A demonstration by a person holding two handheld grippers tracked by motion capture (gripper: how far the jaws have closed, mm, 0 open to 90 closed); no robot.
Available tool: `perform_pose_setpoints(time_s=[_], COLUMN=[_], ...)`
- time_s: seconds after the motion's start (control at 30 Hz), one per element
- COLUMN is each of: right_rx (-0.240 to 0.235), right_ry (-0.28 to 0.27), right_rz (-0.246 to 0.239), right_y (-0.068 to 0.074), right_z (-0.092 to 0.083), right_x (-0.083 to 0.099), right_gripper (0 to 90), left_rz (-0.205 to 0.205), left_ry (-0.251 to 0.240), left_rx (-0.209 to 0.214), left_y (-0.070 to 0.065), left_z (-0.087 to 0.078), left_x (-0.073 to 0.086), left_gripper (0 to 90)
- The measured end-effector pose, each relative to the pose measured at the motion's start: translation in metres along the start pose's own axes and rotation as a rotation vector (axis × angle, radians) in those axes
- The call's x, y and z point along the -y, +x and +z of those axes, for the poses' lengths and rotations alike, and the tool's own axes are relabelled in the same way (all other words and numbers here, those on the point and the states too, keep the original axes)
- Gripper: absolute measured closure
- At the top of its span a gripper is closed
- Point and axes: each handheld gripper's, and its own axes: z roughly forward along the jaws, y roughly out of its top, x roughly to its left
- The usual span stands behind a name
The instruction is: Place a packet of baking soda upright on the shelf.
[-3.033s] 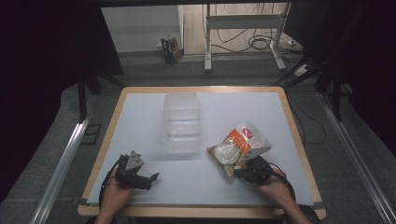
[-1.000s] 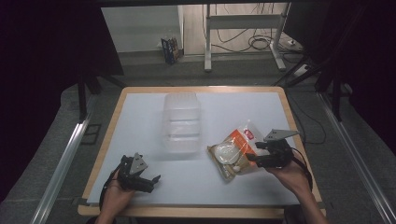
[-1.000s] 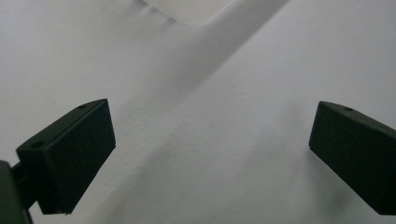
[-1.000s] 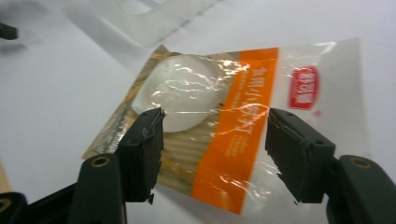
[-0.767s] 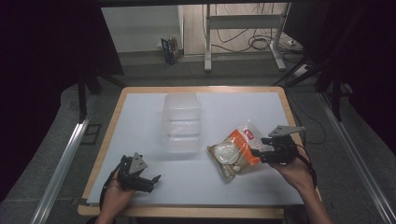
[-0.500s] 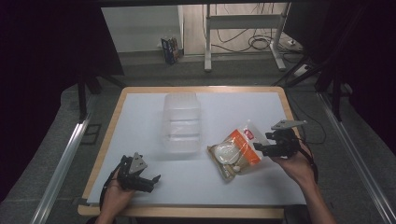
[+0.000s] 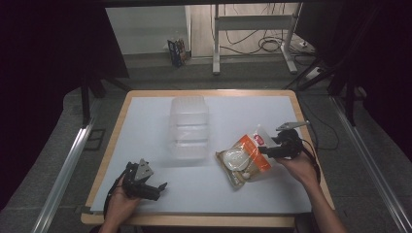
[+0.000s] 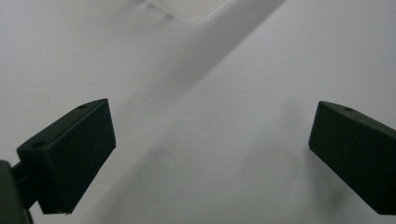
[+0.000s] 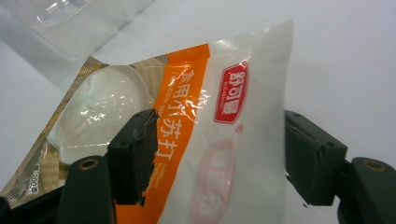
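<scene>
Fingers on my right gripper [image 7: 266, 150] stand apart on either side of the snack packet [image 7: 244, 158], one black pad on the orange stripe side and the other past the white edge by the red logo, as the right gripper view [image 9: 212, 158] shows. Their jaws have just been opening a little, with the packet's end between them. I cannot tell whether the pads actually press on the film; it looks loose between them.

That packet [image 9: 187, 121] lies flat on the white desk [image 7: 145, 121], right of centre, just beside the near corner of the clear plastic container [image 7: 189, 127]. Through its clear part I see pale round pieces.

Three seconds ago my right hand [image 7: 296, 167] sat lower, at the packet's near side close to the desk's front edge. A second ago it had come round to the packet's right side, and since then it has drifted slightly farther back and right while pointing its fingers left into the packet's upper end. The packet itself lies about where it lay before.

My left gripper [image 7: 158, 187] rests at the front left of the desk, in the same spot as in every earlier frame. Its fingers [image 8: 70, 154] are spread wide over bare white surface, with nothing between them.
</scene>
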Motion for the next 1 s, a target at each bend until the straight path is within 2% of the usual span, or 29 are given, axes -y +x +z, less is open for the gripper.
perform_pose_setpoints(time_s=[0.17,0.33,0.5,0.53,0.6,0.67,0.7,0.73,0.77,0.8,0.83,0.93,1.0], right_rx=[-0.068,-0.077,-0.122,-0.122,-0.102,-0.093,-0.093,-0.089,-0.087,-0.087,-0.111,-0.11,-0.122], right_ry=[0.017,0.046,0.051,0.051,0.061,0.057,0.057,0.061,0.064,0.064,0.058,0.06,0.042], right_rz=[0.023,0.026,0.052,0.052,0.029,0.035,0.035,0.037,0.043,0.043,0.045,0.025,0.012], right_y=[0.0,0.003,0.007,0.007,0.009,0.009,0.009,0.008,0.007,0.007,0.006,0.007,0.01], right_z=[0.013,0.019,0.021,0.021,0.022,0.021,0.021,0.02,0.019,0.019,0.018,0.017,0.012], right_x=[0.0,0.0,0.0,0.0,0.0,0.0,0.0,0.0,0.001,0.001,0.001,0.0,-0.004], right_gripper=[36.4,44.3,53.4,53.4,61.2,69.6,69.6,74.8,86.8,86.8,88.3,88.4,88.5], left_rz=[0.004,0.009,0.014,0.014,0.019,0.02,0.02,0.02,0.017,0.017,0.019,0.024,0.025], left_ry=[0.005,0.006,0.007,0.007,0.008,0.008,0.008,0.007,0.003,0.003,0.003,0.003,0.003], left_rx=[0.004,0.005,0.003,0.003,0.001,0.0,0.0,-0.001,-0.001,-0.001,-0.001,-0.002,-0.003], left_y=[-0.001,-0.001,-0.002,-0.002,-0.002,-0.002,-0.002,-0.002,-0.002,-0.002,-0.002,-0.002,-0.003], left_z=[0.001,0.001,0.001,0.001,0.001,0.0,0.0,0.0,0.0,0.0,0.0,0.0,0.0], left_x=[0.0,0.0,0.0,0.0,0.0,0.0,0.0,-0.001,-0.001,-0.001,-0.001,-0.001,-0.001], left_gripper=[0.4,0.4,0.4,0.4,0.4,0.4,0.4,0.4,0.5,0.4,0.4,0.5,0.5])
